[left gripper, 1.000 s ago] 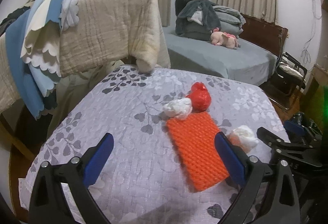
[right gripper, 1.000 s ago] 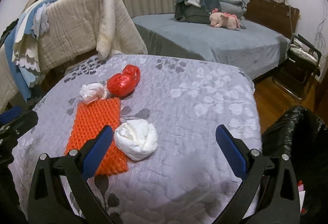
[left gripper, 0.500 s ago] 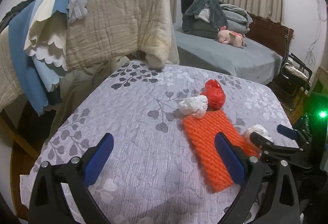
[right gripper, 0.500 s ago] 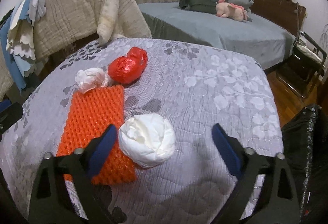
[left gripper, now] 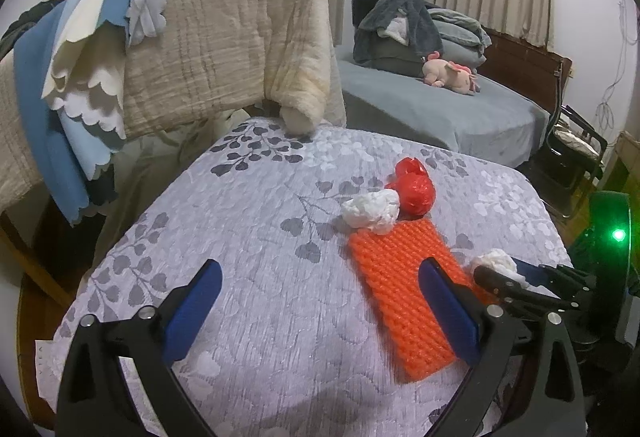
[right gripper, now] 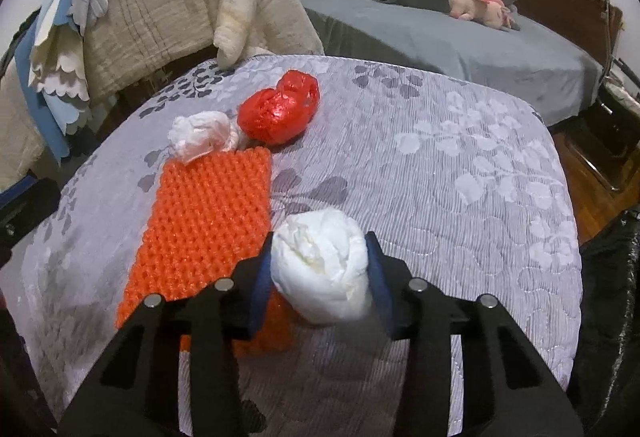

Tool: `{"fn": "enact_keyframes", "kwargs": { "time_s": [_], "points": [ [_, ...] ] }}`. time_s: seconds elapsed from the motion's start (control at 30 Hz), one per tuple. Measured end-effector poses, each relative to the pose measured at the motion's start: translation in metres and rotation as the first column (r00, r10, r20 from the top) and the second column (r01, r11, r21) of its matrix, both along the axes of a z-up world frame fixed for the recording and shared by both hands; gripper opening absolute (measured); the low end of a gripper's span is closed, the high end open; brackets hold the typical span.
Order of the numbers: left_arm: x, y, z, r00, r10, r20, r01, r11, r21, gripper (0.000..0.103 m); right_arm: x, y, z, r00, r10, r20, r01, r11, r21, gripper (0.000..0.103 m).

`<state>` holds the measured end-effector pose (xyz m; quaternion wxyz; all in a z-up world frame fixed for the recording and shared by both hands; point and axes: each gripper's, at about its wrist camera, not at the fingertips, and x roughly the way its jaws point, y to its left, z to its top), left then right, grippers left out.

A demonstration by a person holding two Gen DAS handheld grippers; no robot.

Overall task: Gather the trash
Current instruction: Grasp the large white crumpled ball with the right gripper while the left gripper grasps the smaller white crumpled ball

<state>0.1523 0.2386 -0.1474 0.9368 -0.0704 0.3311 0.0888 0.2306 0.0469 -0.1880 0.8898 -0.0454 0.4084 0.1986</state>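
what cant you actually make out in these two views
- Underside of the white paper wad, right wrist view: hidden by the right gripper shut on it, so whether it has left the tablecloth is unclear.
- Same wad, left wrist view: mostly behind the right gripper's fingers.
- Black bag, right wrist view: cut off by the frame edge; its opening is not visible.
- Contents of the red bag: wrapped up.

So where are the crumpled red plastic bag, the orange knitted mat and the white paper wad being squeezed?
Crumpled red plastic bag [right gripper: 276, 115]: right wrist view, its shiny middle.
Orange knitted mat [right gripper: 208, 221]: right wrist view, centre of the weave.
White paper wad [right gripper: 322, 263]: right wrist view, its front face.
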Motion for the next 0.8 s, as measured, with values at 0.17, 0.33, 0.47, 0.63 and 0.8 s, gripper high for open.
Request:
{"fn": "enact_keyframes", "kwargs": {
  "time_s": [0.17,0.33,0.47,0.63,0.8],
  "points": [
    [0.005,-0.005,0.002,1.0,-0.016,0.002,0.016,1.0,0.0,0.097,0.002,-0.011,0.011,0.999,-0.024,0.031,0.024,1.0,0.014,0.039],
    [0.018,-0.01,0.0,0.999,-0.032,0.003,0.032,0.999,-0.004,0.096,0.01,-0.02,0.02,0.997,-0.04,0.061,0.039,0.999,0.016,0.039],
    [0.033,-0.014,-0.002,0.999,-0.041,0.008,0.041,0.999,0.005,0.095,0.02,-0.027,0.023,0.996,-0.057,0.072,0.055,0.998,0.017,0.039],
    [0.063,-0.014,-0.009,0.998,-0.06,-0.006,0.06,0.998,0.015,0.091,0.03,-0.034,0.022,0.994,-0.075,0.077,0.075,0.997,0.006,0.039],
    [0.093,-0.014,-0.024,0.994,-0.092,-0.051,0.093,0.996,0.006,0.083,0.038,-0.036,0.013,0.995,-0.083,0.059,0.084,0.996,-0.012,0.039]
  ]
}}
